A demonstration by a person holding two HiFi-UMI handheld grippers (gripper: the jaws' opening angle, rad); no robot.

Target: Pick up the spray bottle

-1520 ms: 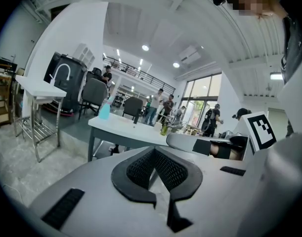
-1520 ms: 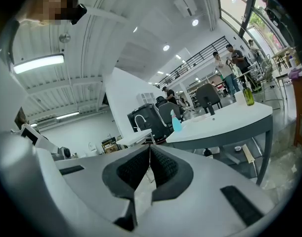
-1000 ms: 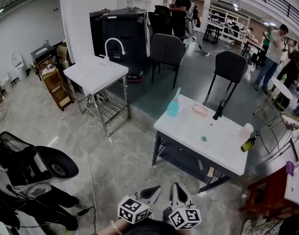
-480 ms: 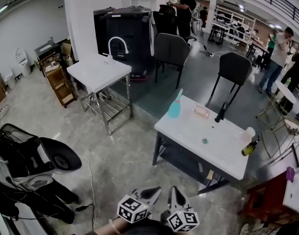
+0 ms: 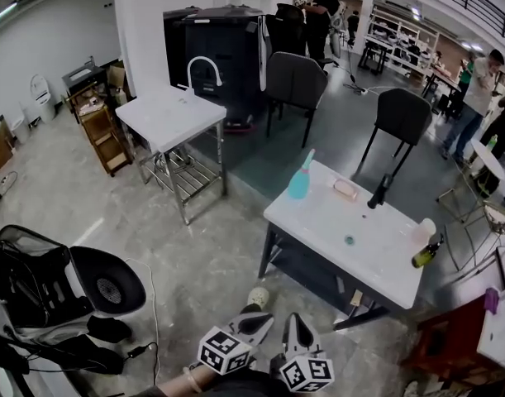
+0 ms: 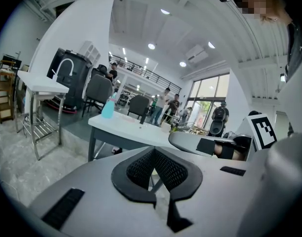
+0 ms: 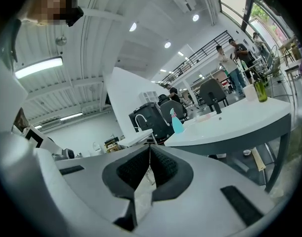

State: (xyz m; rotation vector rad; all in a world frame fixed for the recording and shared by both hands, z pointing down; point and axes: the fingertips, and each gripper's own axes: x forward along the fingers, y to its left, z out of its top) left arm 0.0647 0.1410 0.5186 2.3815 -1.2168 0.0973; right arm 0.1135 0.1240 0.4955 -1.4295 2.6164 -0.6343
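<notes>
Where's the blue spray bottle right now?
In the head view, the spray bottle stands on the white table's far left corner, left of a pinkish item.

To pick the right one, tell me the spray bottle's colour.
The spray bottle is light blue; the head view shows it best.

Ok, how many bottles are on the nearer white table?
2. The blue spray bottle stands at the far left corner of the table; a dark green bottle stands near its right edge. None looks hidden.
</notes>
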